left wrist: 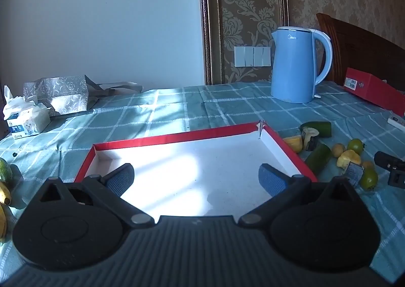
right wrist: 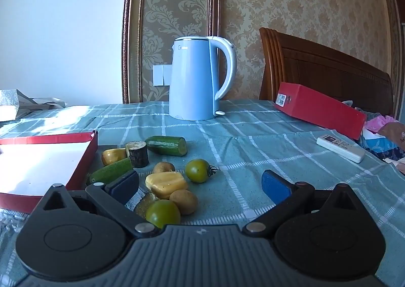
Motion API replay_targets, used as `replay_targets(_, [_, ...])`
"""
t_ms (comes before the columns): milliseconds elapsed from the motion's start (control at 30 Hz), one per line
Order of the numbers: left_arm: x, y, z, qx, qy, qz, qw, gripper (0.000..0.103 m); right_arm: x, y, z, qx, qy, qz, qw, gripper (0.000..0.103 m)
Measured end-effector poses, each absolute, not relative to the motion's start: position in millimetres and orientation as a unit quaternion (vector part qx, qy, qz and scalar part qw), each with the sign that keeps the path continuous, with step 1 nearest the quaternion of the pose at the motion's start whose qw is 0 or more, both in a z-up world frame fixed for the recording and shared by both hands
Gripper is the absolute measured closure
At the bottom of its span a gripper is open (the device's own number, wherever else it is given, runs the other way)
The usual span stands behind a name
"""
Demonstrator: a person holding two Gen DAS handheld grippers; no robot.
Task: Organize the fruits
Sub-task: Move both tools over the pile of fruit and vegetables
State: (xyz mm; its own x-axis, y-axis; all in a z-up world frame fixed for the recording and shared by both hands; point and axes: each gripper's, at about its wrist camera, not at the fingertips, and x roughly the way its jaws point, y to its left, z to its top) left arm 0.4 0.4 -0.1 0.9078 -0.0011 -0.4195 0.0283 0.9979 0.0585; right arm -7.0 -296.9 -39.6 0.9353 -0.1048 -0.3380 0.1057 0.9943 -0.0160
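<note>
The fruit pile (right wrist: pixel 164 180) lies on the surface just right of the empty red tray (left wrist: pixel 177 136), directly ahead of the spread, empty right hand-held gripper (right wrist: pixel 200 185), nearer than the spread left hand-held gripper (left wrist: pixel 196 179) over the tray.

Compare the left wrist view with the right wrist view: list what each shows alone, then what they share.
Left wrist only: tissue box, bananas, whole inside of the red-rimmed tray. Right wrist only: clear look at the remote control, clothes past the table edge. Both: blue kettle, red box, cucumber pieces, green tomatoes, checked tablecloth, each with its own open gripper.
</note>
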Motion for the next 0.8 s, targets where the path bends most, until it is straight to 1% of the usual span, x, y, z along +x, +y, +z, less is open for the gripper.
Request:
replay_targets(167, [2, 2, -1, 0.028, 0.217, -0.005, 0.976, 0.0, -6, -298, -42, 0.006, 0.175, -0.051, 0.983, 0.0])
replay_targets(300, [5, -13, -5, 0.027, 0.214, -0.003, 0.977, 0.0, -5, -300, -42, 0.01, 0.177, -0.051, 0.983, 0.0])
replay_targets(400, [2, 1, -2, 0.023, 0.216, -0.011, 0.976, 0.0, -4, -299, -42, 0.009, 0.177, -0.051, 0.983, 0.0])
replay_targets(600, [1, 1, -2, 0.017, 0.214, -0.018, 0.977, 0.0, -2, -296, -41, 0.006, 0.177, -0.047, 0.983, 0.0])
replay_targets(800, [0, -4, -1, 0.006, 0.209, -0.019, 0.978, 0.0, 1, -297, -44, 0.028, 0.171, -0.038, 0.984, 0.0])
